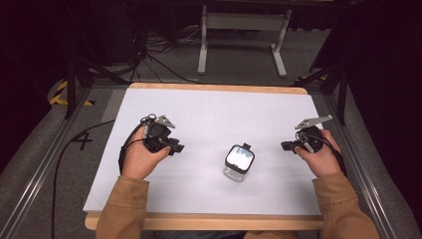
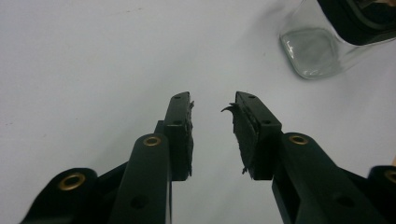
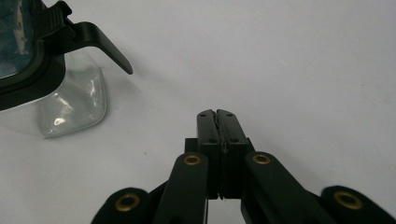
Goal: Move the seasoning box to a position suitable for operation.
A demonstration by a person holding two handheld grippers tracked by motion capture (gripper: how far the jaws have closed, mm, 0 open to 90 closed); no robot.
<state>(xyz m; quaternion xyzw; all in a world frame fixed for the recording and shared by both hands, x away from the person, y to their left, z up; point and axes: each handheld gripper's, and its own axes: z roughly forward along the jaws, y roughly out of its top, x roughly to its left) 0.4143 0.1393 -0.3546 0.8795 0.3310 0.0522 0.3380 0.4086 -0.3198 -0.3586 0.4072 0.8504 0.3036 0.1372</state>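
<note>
The jar (image 1: pixel 239 163) sits right of centre on the white desk (image 1: pixel 209 109), closer to the near edge than the far one, upright or nearly so, with bare white surface open all round it. Both grippers flank it. The left hand-held gripper (image 1: pixel 175 147) sits well apart on the jar's left, and the right hand-held gripper (image 1: pixel 285 146) is nearer on the other side, neither touching the glass.

From the left gripper view, the left hand-held gripper (image 2: pixel 212 105) has its jaws partly open, a clear gap between the pads and nothing in it, just white desk below. The jar (image 2: pixel 313 53) shows up at the upper right there, clear glass with a rounded square base, black lid above.

Over to the right gripper view: the right hand-held gripper (image 3: pixel 216 114) is closed tight, pad against pad, gripping nothing. The jar (image 3: pixel 70 105) is at the upper left, and its lid clasp (image 3: pixel 105 42) sticks out as a black tab, pointing out and down toward the open desk.

In the high view the lid faces up at the camera, the clasp (image 1: pixel 246 146) on the far side pointing toward the back edge. The jar's long axis runs roughly vertical. Wooden edging rims the desk front and back; plenty of room left, right and behind.
</note>
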